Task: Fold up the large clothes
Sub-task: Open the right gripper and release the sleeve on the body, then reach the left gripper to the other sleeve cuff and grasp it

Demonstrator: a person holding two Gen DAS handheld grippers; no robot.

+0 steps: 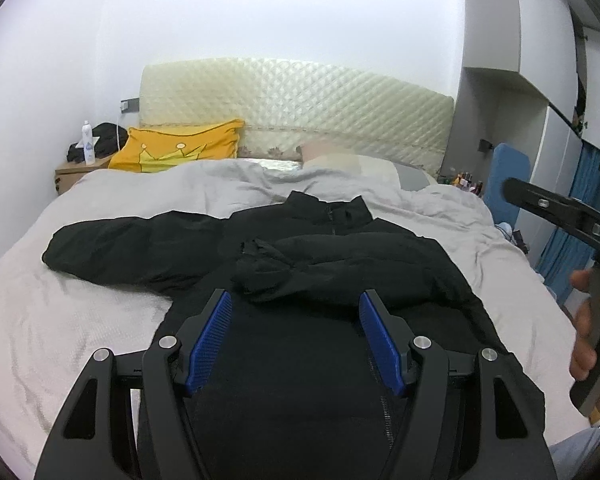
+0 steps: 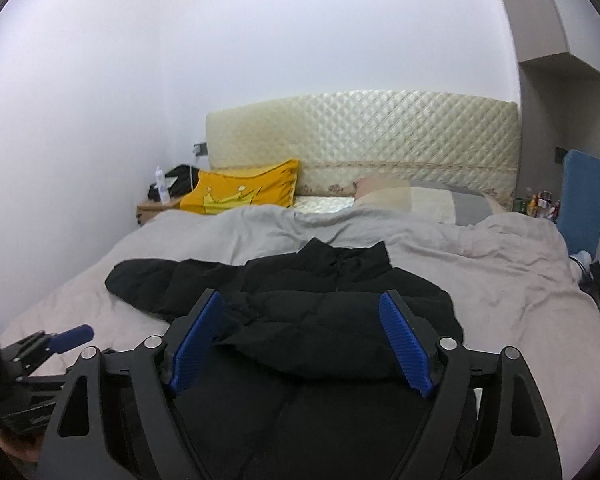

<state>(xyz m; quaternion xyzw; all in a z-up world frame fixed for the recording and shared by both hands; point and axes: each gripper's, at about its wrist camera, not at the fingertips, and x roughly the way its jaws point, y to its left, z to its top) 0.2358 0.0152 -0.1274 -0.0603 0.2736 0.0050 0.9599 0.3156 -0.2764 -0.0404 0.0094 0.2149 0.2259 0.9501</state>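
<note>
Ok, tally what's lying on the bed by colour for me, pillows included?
Black: 1, the puffer jacket
Yellow: 1, the crown pillow
Grey and beige: 1, the patchwork pillow
Total: 3, all on the grey duvet

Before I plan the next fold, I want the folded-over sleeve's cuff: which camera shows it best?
The left wrist view: the sleeve cuff lies unobstructed on the black jacket, ahead of the left claw. In the right wrist view, a blue pad partly covers it.
</note>
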